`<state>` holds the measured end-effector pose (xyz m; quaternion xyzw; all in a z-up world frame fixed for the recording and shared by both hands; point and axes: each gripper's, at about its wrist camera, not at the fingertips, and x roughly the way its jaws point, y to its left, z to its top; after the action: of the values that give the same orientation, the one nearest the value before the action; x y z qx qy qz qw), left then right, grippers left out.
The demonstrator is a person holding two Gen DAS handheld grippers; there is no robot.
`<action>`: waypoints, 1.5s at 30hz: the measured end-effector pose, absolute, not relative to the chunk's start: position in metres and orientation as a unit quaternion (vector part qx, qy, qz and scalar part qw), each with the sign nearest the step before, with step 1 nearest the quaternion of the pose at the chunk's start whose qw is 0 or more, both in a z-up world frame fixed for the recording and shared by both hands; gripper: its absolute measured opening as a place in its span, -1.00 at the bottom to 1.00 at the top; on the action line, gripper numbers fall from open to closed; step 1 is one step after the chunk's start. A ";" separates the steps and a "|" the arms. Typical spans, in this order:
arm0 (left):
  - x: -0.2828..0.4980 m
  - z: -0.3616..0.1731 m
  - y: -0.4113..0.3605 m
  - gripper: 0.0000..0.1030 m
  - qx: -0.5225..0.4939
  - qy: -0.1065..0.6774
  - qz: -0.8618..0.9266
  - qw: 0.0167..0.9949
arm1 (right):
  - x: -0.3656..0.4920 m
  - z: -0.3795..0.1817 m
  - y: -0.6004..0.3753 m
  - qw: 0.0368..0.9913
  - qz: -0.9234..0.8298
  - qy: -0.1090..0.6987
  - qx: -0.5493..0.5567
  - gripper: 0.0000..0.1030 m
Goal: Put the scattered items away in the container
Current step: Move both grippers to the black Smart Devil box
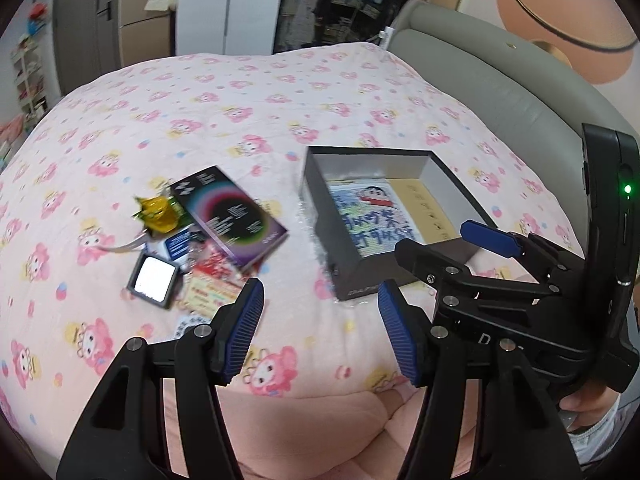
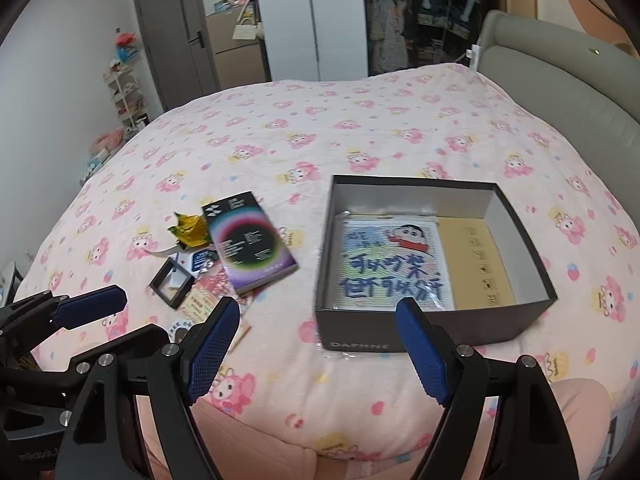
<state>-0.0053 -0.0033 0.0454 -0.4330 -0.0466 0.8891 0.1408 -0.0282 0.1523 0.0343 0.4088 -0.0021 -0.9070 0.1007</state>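
Left gripper (image 1: 320, 332): blue-padded jaws wide apart, holding nothing, above pink floral quilt (image 1: 240, 92). Right gripper (image 2: 318, 354): same, wide and bare. Open dark-grey cardboard box (image 2: 532, 248) on quilt holds cartoon-print card (image 2: 394, 264). Dark rainbow-ringed booklet (image 2: 250, 242), yellow crinkled wrapper (image 2: 188, 230), small black square frame (image 2: 172, 284), loose cards lie clustered left of box, apart from it.

Pink cartoon-print bedspread (image 2: 320, 128), dark grey box (image 2: 432, 326), perhaps yellow wrapper (image 2: 190, 230).

Matt cardboard box (image 2: 432, 332); glossy book (image 2: 252, 240); soft, perhaps fleecy, blanket (image 2: 320, 128).
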 end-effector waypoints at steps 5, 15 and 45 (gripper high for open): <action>-0.002 0.038 -0.032 0.19 -0.434 -0.060 0.892 0.115 | -0.031 0.030 0.124 0.126 -0.906 0.009 0.403 0.54; -0.011 0.019 -0.081 0.19 -0.436 -0.105 0.890 0.082 | -0.048 0.016 0.075 0.155 -0.895 0.031 0.417 0.54; -0.182 -0.042 -0.126 0.04 -0.455 -0.187 0.871 0.009 | -0.204 -0.014 0.030 0.131 -0.888 0.046 0.439 0.54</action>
<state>-0.1816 -0.1263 -0.0424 -0.4549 -0.1873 0.8706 0.0085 -0.2043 0.0305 -0.0145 0.4389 0.0464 -0.8878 0.1309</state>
